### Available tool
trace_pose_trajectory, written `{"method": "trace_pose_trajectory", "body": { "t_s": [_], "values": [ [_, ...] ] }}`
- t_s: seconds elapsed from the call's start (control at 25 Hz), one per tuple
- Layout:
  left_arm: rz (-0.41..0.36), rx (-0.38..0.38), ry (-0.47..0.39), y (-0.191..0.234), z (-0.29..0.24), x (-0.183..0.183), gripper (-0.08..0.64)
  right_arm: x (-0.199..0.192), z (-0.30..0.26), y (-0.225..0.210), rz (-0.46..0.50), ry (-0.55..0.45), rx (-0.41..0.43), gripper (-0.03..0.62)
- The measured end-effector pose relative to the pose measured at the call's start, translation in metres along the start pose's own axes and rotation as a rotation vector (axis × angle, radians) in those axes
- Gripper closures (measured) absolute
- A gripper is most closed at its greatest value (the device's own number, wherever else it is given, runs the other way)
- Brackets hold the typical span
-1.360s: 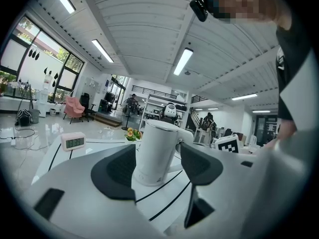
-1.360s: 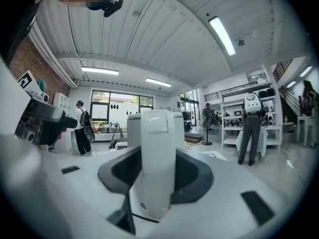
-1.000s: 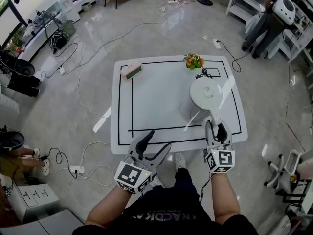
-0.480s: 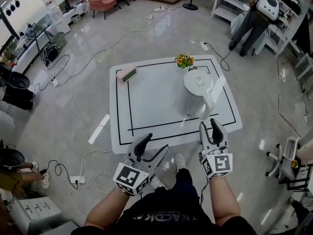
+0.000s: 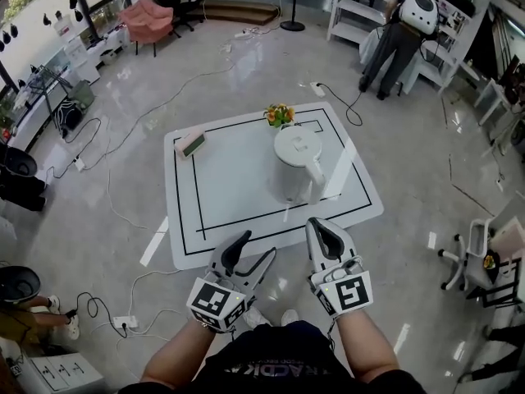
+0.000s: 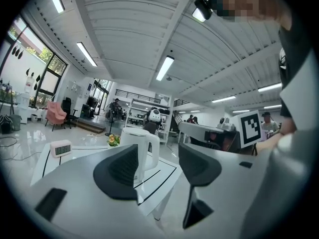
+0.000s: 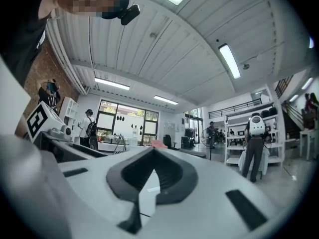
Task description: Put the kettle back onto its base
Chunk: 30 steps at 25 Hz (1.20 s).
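While the kettle [image 5: 297, 164] is standing on the table [image 5: 221, 195] by the flowers [image 5: 280, 114], the right gripper [image 5: 321, 230] is hanging pulled back off its handle, jaws just closing together empty; left gripper [image 5: 256, 249] jaws narrowing slightly, gaping, empty.

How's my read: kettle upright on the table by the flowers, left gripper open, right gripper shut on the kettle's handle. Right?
No: the right gripper is shut on nothing, not the handle. The right gripper view shows its jaws together and empty; the head view shows it apart from the kettle.
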State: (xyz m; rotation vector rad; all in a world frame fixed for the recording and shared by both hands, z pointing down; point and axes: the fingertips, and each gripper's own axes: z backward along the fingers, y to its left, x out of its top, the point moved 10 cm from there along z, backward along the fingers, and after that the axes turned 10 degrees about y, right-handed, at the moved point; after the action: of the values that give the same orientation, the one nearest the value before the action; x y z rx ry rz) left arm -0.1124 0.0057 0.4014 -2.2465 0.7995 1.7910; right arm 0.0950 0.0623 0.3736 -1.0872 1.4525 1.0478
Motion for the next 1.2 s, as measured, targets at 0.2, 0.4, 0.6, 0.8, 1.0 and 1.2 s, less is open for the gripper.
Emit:
{"method": "trace_pose_trajectory", "body": {
  "t_s": [0.2,0.4,0.6,0.8,1.0,1.2],
  "values": [
    [0.006,0.015,-0.005,-0.032,-0.013,0.004,0.356,0.004,0.024,-0.013,-0.020,0.010,0.024,0.591],
    [0.005,0.065,-0.021,-0.059,-0.014,0.007,0.443,-0.004,0.045,-0.022,-0.030,0.042,0.068,0.592],
    [0.004,0.131,-0.005,-0.091,-0.011,-0.002,0.555,-0.015,0.070,-0.032,-0.042,0.043,0.111,0.592],
    [-0.008,0.176,0.000,-0.106,-0.002,-0.009,0.555,-0.023,0.078,-0.028,-0.058,0.045,0.155,0.592],
    [-0.024,0.196,-0.012,-0.117,0.010,-0.010,0.555,-0.028,0.084,-0.020,-0.068,0.044,0.177,0.592],
    [-0.030,0.199,-0.029,-0.117,0.023,-0.011,0.555,-0.028,0.090,-0.006,-0.066,0.055,0.173,0.592]
  ]
}}
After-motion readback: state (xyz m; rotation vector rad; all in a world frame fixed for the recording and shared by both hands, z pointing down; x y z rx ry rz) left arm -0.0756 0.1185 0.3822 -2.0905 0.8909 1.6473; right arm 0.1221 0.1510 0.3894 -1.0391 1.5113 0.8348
